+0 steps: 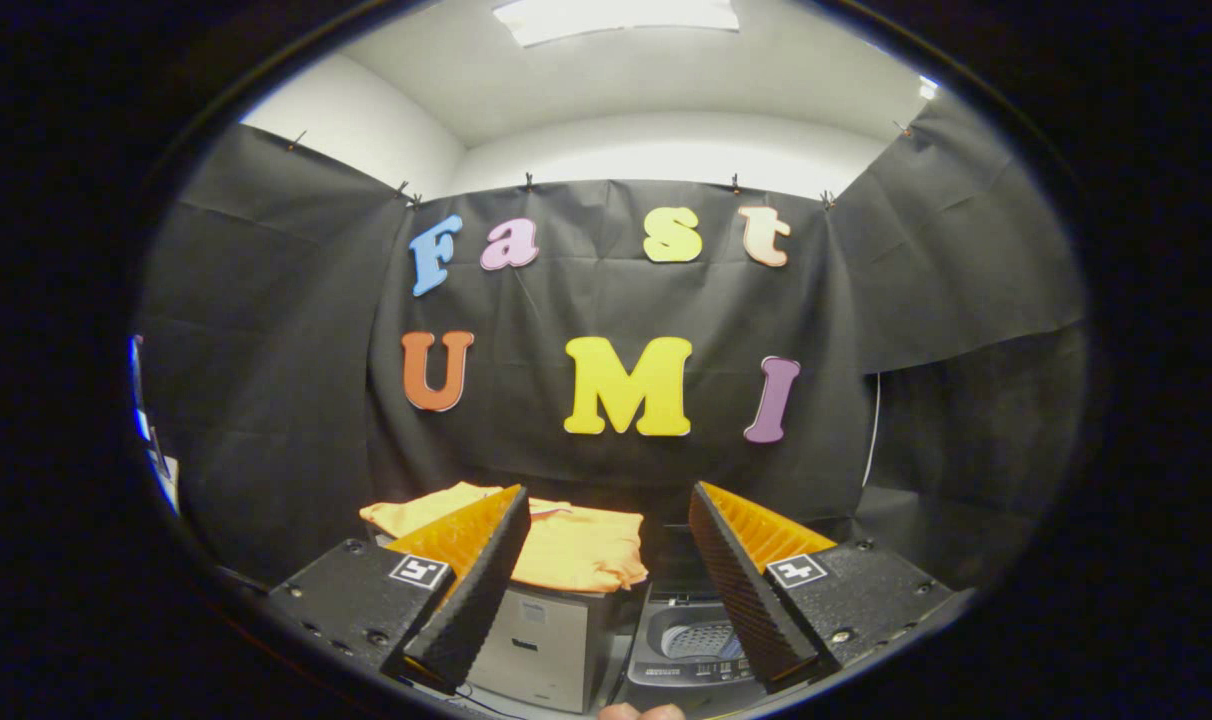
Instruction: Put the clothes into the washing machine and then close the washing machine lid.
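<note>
Orange-yellow cloth is seen folded in a loose stack: the clothes [576,545] lie on top of a pale box-like cabinet [546,645], beyond the tongs and partly hidden behind the left finger. The stack is rumpled at its near edge, which overhangs the cabinet top slightly.

The gripper [606,585] is held with its two fingers spread wide apart; nothing is pinched between them and neither finger is seen touching anything. The fingers [476,590] are angled outward, with ridged inner faces turned toward each other. A square marker is carried on the block behind each finger.

The washing machine [688,650] is seen low down, ahead of the tongs and just inside the right finger, standing just beside the cabinet on its right. Its lid [672,560] is raised, standing up behind the opening, and the perforated drum is visible inside the open top. No cloth can be made out in the drum. The machine's right part is covered by the right finger.

Black cloth wall [266,400] is hung well beyond both cabinet and machine. Below the gap between the fingers, a small part of a hand [641,712] is glimpsed.
</note>
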A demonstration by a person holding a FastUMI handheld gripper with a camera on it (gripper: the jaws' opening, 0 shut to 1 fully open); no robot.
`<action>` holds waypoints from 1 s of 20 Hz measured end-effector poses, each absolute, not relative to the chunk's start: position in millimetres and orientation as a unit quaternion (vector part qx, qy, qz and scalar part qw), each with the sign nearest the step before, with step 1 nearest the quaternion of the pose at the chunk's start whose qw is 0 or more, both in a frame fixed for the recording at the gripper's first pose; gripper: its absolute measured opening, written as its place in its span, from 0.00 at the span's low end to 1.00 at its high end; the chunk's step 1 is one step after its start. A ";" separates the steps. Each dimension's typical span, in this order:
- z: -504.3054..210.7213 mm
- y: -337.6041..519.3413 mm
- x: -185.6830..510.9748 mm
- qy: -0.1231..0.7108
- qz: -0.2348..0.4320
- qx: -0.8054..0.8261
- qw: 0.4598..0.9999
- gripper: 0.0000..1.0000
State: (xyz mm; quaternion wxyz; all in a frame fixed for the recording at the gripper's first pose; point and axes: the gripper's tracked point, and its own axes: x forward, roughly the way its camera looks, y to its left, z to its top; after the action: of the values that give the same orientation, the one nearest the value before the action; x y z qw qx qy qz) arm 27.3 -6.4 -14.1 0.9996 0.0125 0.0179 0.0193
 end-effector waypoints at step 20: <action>4.5 86.2 87.6 0.031 0.047 0.042 0.998 1.00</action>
State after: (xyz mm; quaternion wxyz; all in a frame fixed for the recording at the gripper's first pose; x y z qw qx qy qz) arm 87.6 86.2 4.5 0.9975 0.0423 0.0311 0.0467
